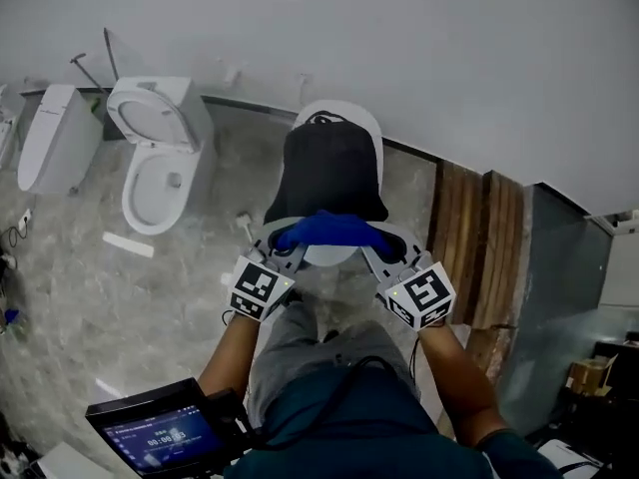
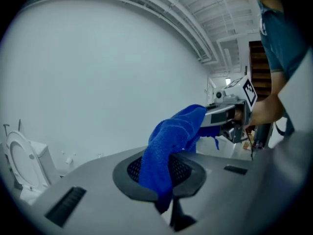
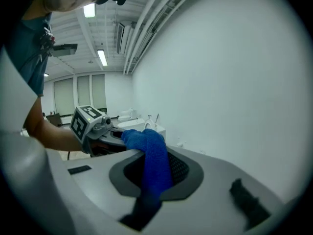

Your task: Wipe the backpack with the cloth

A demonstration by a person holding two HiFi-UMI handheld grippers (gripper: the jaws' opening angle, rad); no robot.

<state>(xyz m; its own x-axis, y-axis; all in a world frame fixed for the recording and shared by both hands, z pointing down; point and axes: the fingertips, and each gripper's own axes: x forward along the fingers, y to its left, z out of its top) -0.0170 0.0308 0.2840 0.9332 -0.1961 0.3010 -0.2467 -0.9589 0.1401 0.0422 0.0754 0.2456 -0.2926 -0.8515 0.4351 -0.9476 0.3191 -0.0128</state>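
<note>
A black backpack point(image 1: 331, 173) stands upright on a white round seat point(image 1: 344, 116) against the wall. Just in front of its lower edge a blue cloth point(image 1: 331, 230) is stretched between my two grippers. My left gripper point(image 1: 289, 241) is shut on the cloth's left end, and my right gripper point(image 1: 378, 243) is shut on its right end. In the left gripper view the cloth point(image 2: 168, 146) runs up out of my jaws to the right gripper point(image 2: 230, 115). In the right gripper view the cloth point(image 3: 154, 160) leads across to the left gripper point(image 3: 95, 129).
Two white toilets point(image 1: 160, 158) point(image 1: 52, 138) stand to the left on the marbled floor. Wooden panels point(image 1: 479, 247) rise at the right. A pale wall point(image 1: 399, 48) closes the back. A device with a lit screen point(image 1: 160, 432) sits at my lower left.
</note>
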